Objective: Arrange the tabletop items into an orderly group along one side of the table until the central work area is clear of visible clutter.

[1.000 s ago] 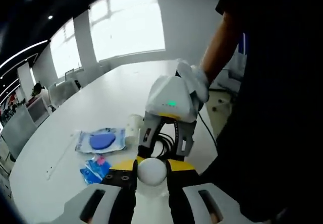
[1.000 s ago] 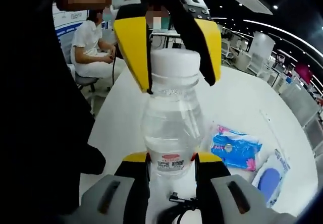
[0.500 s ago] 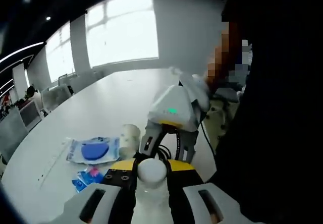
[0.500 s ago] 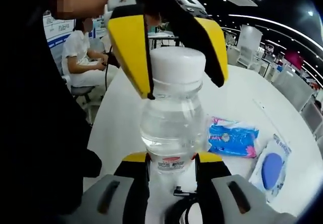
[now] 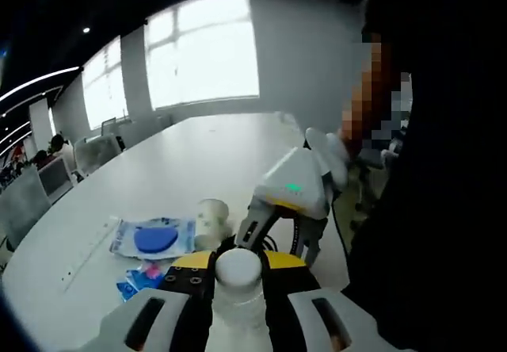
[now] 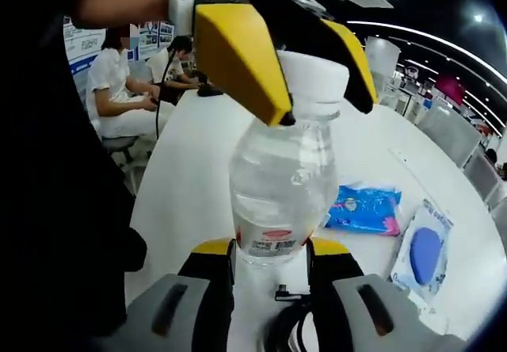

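A clear water bottle (image 6: 281,181) with a white cap (image 5: 238,267) is held in the air between both grippers, leaning to the right in the right gripper view. My left gripper (image 5: 238,269) is shut on the cap, and its yellow jaws (image 6: 325,90) reach down from the top of the right gripper view. My right gripper (image 6: 269,250) is shut on the bottle's lower end at the red label, and in the left gripper view this right gripper (image 5: 273,239) is the white body with a green light. A black cable (image 6: 287,330) lies just below the bottle.
On the white table (image 5: 182,154) lie a clear pouch with a blue disc (image 5: 154,237), a blue wipes packet (image 5: 141,277) and a white cup (image 5: 212,212). The same packet (image 6: 364,209) and pouch (image 6: 424,250) lie right of the bottle. A person sits at the table's far end (image 6: 119,82).
The bottle has tipped from upright to leaning right in the right gripper view, with the left gripper on its cap shifting right too. Both grips hold.
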Demonstrator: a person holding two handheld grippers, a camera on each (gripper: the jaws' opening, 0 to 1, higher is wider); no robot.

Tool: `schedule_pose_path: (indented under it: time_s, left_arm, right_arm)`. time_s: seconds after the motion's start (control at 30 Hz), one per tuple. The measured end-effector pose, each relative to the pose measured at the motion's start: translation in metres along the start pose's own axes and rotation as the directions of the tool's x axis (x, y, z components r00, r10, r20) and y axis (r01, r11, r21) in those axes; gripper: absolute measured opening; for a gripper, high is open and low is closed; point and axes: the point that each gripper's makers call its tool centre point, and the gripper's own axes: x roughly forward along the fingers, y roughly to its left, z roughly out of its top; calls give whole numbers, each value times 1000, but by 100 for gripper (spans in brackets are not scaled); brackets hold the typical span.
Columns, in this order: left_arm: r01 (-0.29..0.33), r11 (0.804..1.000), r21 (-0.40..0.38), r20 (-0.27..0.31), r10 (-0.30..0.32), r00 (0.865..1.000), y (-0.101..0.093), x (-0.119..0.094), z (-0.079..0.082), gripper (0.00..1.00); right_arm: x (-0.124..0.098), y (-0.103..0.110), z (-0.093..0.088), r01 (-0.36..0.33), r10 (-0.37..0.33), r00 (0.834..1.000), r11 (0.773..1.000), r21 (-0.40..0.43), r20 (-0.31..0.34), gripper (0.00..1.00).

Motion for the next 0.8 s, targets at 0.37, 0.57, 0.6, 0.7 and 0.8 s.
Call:
schedule_pose_path:
  time_s: [0.37, 0.57, 0.6, 0.7, 0.8]
  left_arm:
    - [-30, 999, -15, 22, 31, 999, -1, -3, 2, 20]
    - [-62, 997, -47, 74, 65, 995, -2, -11, 10, 24]
    - [-64, 997, -47, 77, 67, 995, -3, -12, 10, 24]
    - [-70, 996, -47, 88, 74, 993, -5, -15, 10, 26]
    - [-81, 995, -53, 87, 86, 992, -5, -18, 7, 28]
  right_arm:
    - [-4, 0, 1, 40, -40, 999, 998, -42, -2, 31]
    - [-13, -7, 10, 66, -66, 997, 998, 9, 41, 39]
    - [-15, -7, 11, 70, -70, 997, 998, 9, 45, 40]
    - [-22, -10, 16, 77, -78, 995, 997, 21, 65, 43]
    - [-30, -13, 23, 88, -90, 992, 996, 25, 87, 45]
